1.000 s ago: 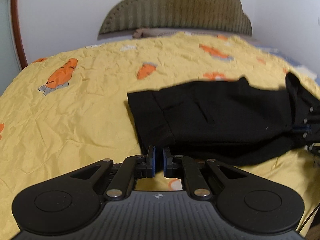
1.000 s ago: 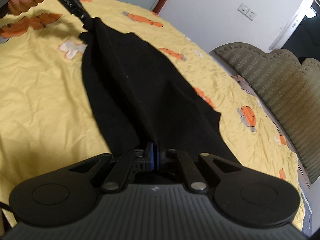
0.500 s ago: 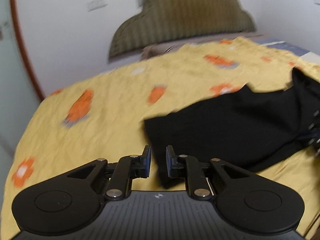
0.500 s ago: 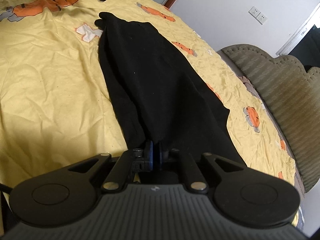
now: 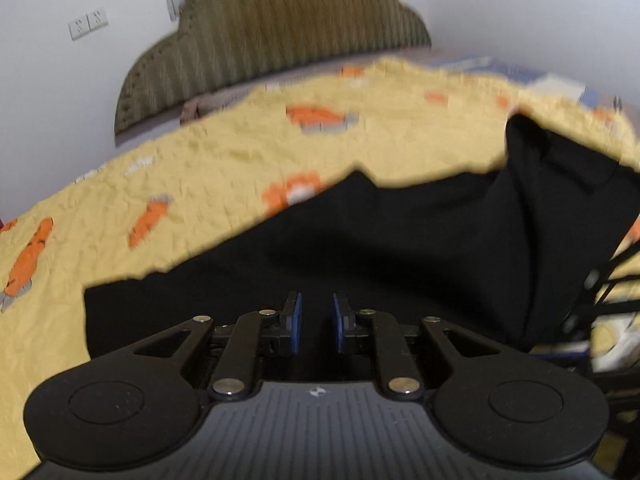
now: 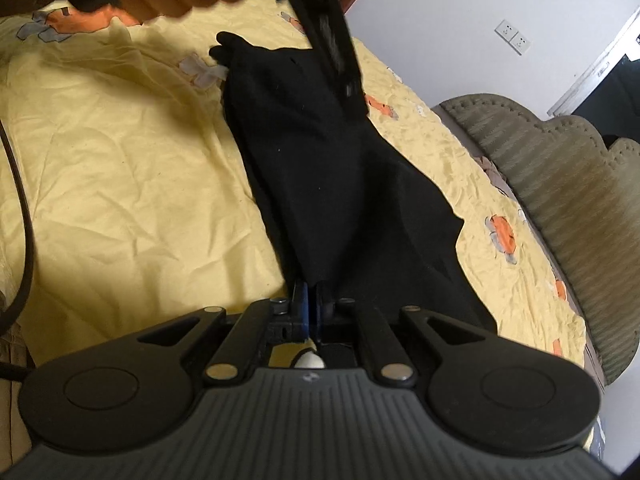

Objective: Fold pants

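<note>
Black pants point(image 5: 380, 248) lie stretched across a yellow bedspread; they also show in the right wrist view point(image 6: 320, 168). My left gripper point(image 5: 316, 320) is open and empty, hovering above the middle of the pants. It shows from the side in the right wrist view point(image 6: 340, 68), held by a hand over the pants' far half. My right gripper point(image 6: 310, 308) is shut on the near end of the pants, with cloth pinched between the blue pads. Its black frame shows at the right edge of the left wrist view point(image 5: 592, 288).
The yellow bedspread point(image 6: 120, 184) with orange carrot prints covers the bed. A green padded headboard point(image 5: 280, 32) stands against the white wall. A black cable point(image 6: 24, 216) hangs at the left edge of the right wrist view.
My left gripper let go of the pants' end, opened, and moved over the middle of the pants toward my right gripper. My right gripper stays shut on its end.
</note>
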`<state>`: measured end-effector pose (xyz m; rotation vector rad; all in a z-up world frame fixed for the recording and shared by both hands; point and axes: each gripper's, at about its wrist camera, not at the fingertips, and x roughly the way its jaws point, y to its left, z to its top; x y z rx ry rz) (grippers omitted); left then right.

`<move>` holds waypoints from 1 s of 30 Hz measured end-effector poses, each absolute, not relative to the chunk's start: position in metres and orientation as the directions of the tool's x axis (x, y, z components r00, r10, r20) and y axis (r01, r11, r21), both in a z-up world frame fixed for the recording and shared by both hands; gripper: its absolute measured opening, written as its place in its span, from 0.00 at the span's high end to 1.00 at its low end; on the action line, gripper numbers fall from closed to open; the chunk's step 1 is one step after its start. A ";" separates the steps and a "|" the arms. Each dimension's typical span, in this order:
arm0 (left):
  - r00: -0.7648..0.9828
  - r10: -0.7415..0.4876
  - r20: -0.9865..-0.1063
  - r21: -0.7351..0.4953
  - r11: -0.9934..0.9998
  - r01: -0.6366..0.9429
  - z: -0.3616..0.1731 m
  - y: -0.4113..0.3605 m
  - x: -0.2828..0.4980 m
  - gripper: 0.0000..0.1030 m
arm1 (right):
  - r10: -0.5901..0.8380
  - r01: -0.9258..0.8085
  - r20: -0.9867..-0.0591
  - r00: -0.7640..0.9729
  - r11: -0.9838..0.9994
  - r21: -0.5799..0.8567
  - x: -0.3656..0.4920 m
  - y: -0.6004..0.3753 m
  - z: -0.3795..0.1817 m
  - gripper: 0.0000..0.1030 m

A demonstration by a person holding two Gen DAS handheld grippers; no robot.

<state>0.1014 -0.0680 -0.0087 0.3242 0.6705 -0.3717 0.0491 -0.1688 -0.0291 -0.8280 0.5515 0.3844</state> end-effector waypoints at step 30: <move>0.792 -0.156 -0.590 0.310 0.862 0.400 -0.034 -0.102 0.069 0.46 | -0.398 0.533 -0.369 0.840 0.477 0.698 -0.074 -0.500 -0.037 0.55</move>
